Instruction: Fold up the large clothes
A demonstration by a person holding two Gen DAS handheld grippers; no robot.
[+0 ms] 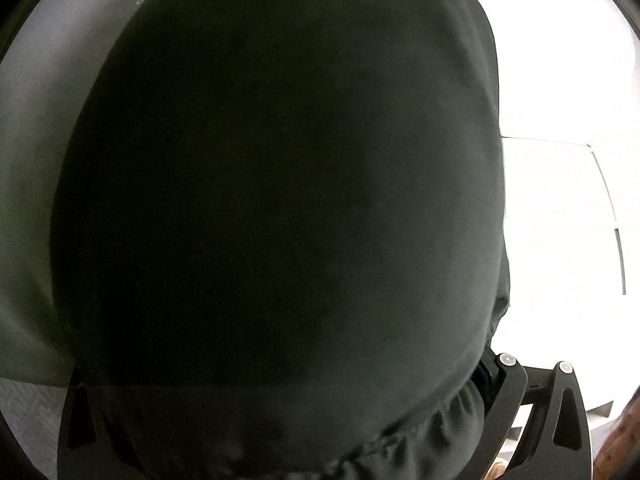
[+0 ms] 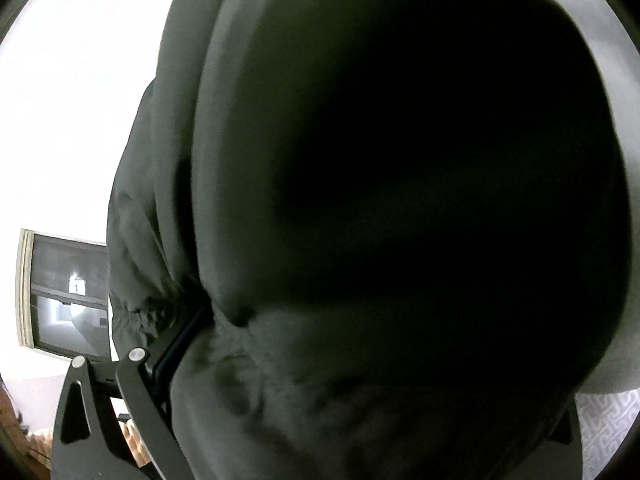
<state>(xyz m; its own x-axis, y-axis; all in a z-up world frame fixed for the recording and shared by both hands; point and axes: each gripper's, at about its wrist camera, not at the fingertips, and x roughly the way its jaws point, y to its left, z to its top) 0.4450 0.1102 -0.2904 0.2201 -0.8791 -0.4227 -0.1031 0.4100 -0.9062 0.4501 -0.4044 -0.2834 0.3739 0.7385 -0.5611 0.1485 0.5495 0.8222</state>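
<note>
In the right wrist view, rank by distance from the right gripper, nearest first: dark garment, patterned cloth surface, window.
1. dark garment: draped over the right gripper, filling the centre.
2. patterned cloth surface: just beyond, lower right.
3. window: far left, on the white wall.

You are in a home: white walls, a framed window [image 2: 66, 292] and a grey patterned bedspread [image 1: 24, 412].
</note>
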